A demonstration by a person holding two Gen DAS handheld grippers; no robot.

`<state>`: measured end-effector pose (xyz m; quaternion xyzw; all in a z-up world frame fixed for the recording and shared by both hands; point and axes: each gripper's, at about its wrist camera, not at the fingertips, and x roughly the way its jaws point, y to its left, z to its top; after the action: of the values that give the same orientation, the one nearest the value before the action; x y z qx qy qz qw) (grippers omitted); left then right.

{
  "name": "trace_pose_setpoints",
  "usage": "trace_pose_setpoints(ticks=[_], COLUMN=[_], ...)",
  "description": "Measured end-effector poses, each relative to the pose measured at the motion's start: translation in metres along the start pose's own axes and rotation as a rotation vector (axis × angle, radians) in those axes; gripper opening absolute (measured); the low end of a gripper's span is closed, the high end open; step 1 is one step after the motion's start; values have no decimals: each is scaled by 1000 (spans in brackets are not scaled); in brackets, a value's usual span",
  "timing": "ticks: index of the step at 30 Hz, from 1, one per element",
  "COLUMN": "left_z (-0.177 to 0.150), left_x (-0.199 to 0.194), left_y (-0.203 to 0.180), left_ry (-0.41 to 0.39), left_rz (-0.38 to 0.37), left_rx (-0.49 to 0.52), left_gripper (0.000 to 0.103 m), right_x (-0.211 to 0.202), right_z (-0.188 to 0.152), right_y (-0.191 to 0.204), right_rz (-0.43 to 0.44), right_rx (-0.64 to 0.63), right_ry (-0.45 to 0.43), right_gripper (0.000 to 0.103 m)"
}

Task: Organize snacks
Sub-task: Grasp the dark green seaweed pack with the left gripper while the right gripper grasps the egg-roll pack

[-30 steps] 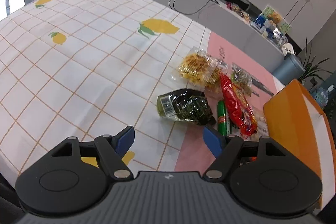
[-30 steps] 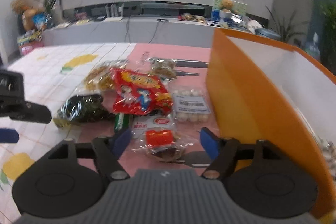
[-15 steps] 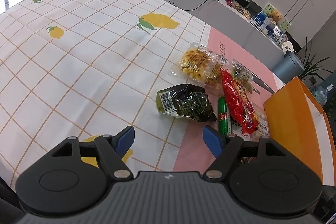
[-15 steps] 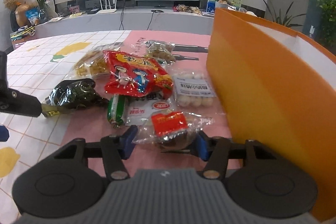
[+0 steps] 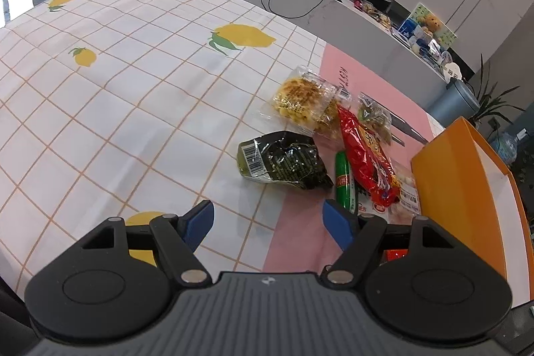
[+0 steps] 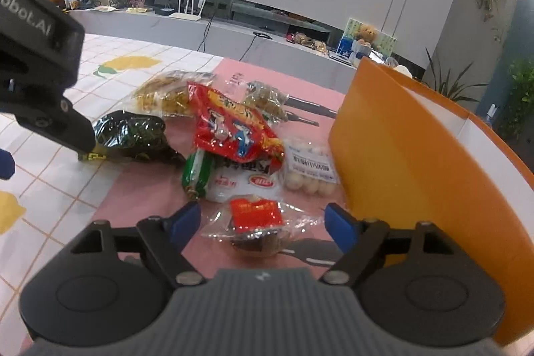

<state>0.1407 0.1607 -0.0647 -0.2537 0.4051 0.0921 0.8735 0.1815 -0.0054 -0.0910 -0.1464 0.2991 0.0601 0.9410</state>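
Snack packets lie in a heap on the pink mat beside a tall orange box [image 6: 400, 155]. My right gripper [image 6: 263, 216] is low over the mat. Its jaws are opening, and a clear packet with a red label [image 6: 255, 212] lies between them, with neither pad touching it. Behind it are a white packet [image 6: 243, 182], a green stick [image 6: 197, 172], a red bag [image 6: 230, 129] and a pack of white balls [image 6: 308, 169]. My left gripper [image 5: 267, 212] hangs open over the tablecloth with nothing in it, short of a dark green packet [image 5: 283, 160].
A yellow waffle packet [image 5: 302, 100] and a small nut packet [image 5: 373, 115] lie at the heap's far side. The orange box [image 5: 460, 189] walls off the right. One of the left gripper's fingers [image 6: 70, 129] reaches in from the left in the right wrist view. The lemon-print tablecloth [image 5: 116, 109] stretches left.
The right jaws narrowed around the red-label packet half a second ago and have spread wide again; the packet still lies on the mat. The right view has rolled a little. The left gripper holds still.
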Motion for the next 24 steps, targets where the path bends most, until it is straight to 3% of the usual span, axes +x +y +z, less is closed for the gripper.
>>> trace_pose_setpoints(ticks=[3,8,10,13,18,21,24], left_z=[1,3,3,3,6,4,2], left_x=[0,0,0,1,1,4,8], left_y=[2,6,6,4,-6,-11,-13], left_ry=[-5,-6,-9,-14,-42,-46,-34], left_rz=[5,10,10,23,74,92,91], left_rx=[-15,-33,-29,-5,62,79,84], left_gripper=[87,87,87,87,87,87,87], right_x=[3,0,-2,-4,-5,-1,7], right_z=[-1,-4,-3,-1,1,1,-4], right_y=[0,-2,-3,-3,-3,-4,-12], right_rz=[4,-20,-28,-24,4,26,92], right_rx=[-1,31,37,35,43,26,102], right_ry=[-1,-38,-56,-61,-49,-16,35], right_gripper=[67,61,49,45,45,55,57])
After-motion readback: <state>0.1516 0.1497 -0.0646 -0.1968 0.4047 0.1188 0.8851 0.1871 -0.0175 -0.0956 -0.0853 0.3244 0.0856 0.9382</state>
